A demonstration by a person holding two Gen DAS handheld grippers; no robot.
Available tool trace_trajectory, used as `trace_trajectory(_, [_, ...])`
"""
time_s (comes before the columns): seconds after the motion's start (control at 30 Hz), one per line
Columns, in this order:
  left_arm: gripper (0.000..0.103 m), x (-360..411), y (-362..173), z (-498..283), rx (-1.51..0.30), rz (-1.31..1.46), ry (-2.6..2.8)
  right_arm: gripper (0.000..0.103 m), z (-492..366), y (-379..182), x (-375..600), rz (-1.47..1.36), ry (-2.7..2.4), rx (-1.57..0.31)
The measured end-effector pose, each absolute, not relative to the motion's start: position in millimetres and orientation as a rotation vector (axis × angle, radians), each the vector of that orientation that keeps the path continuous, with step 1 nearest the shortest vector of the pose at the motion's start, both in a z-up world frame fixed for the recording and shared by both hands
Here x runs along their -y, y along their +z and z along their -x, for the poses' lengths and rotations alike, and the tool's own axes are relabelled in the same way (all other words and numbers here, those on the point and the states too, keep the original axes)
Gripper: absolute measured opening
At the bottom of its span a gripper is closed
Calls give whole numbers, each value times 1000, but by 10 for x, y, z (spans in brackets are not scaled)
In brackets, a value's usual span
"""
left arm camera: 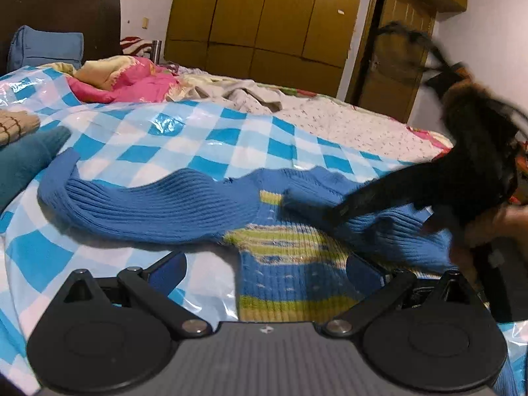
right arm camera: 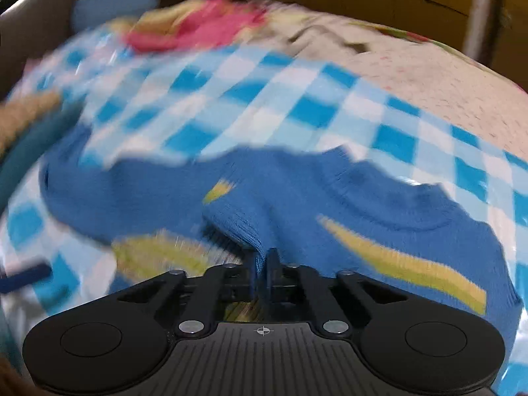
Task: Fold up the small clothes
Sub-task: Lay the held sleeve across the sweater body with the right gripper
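While the right gripper (right arm camera: 262, 264) sits pinched tight on a raised fold of the blue knit sweater (right arm camera: 297, 204), its two fingers meet with cloth between them, and the right wrist view is smeared with blur. Over on the other side, the left gripper (left arm camera: 264, 270) has its blue pads spread wide, nothing between them, low over the sweater's striped hem (left arm camera: 283, 264). From the left wrist view the right gripper (left arm camera: 333, 211) shows as a dark blur pressed onto the knit near the collar.

And the sweater itself lies flat, blue with yellow-green bands, one sleeve (left arm camera: 132, 204) stretched off to the left. Under it, a glossy blue-and-white checked plastic sheet (left arm camera: 184, 138) covers this side of the bed. A teal garment (left arm camera: 23, 161) and a tan knitted piece (left arm camera: 16, 125) sit at the sheet's left edge. Farther back, a pink and yellow quilt (left arm camera: 132, 79) is bunched up, with rumpled pale cloth (left arm camera: 244, 95) beside it, and a speckled white bedspread (left arm camera: 356, 125) runs off to the right. A blue pillow (left arm camera: 46, 46) leans on the dark headboard (left arm camera: 59, 6). Behind the bed stands an olive-brown wardrobe (left arm camera: 264, 13), with a wooden door (left arm camera: 396, 49) to its right.
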State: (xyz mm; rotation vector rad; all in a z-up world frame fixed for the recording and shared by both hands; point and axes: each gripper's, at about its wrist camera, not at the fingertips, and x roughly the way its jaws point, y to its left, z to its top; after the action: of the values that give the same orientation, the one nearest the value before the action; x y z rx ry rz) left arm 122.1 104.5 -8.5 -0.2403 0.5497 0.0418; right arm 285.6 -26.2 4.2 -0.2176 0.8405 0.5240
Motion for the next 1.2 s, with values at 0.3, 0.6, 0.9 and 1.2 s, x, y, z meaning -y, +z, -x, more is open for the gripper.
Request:
trace_trajectory(0.3, [103,-1123,-57,-1155,-533,278,43,9,-2576,233,116,206,695,-779])
trace_trajectory(0.6, [103,-1242,-2,-957,-527,280,62,21,-2480,275,-89,221,770,-845])
trace_trajectory(0.9, [103,-1699,65,-737,-487,246,190,46,-2625,346,-1180,189,937,-888])
trace_trajectory(1.2, [103,-2117,1,-732,-483,270,257,49,-2912,45,-2319,91,980,-1005])
